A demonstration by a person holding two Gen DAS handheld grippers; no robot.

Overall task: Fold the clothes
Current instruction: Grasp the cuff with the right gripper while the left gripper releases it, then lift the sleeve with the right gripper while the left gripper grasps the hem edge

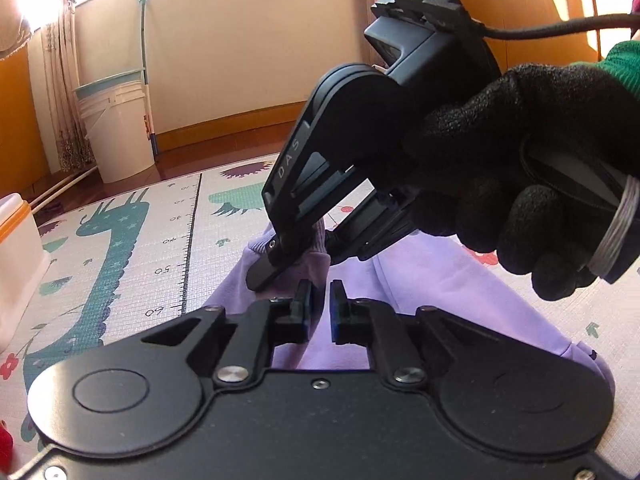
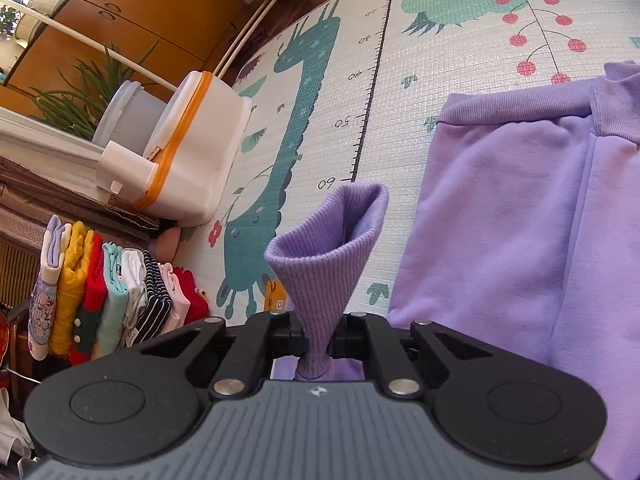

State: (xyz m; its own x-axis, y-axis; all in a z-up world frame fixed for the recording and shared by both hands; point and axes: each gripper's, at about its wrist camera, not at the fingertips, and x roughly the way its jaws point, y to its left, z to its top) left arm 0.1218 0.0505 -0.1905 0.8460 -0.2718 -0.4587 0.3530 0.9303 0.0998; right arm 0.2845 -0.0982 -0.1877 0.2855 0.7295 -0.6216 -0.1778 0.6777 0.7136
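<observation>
Here the right gripper (image 2: 318, 338) is seen clamped on the ribbed cuff (image 2: 328, 248) only from its own wrist; the left gripper (image 1: 320, 312), slightly parted, holds nothing above the play mat (image 1: 132, 248).

So it's a lilac sweatshirt (image 2: 520, 220), soft fleece-looking fabric with darker purple ribbed trim. Most of it lies flat on the mat, taking up the right side of the right wrist view, with the ribbed hem band (image 2: 516, 106) running along its far edge and a seam running near to far down the body. One ribbed cuff (image 2: 332, 248) is lifted off the mat, pinched at its narrow near end and flaring open like a funnel, paler inside showing.
</observation>
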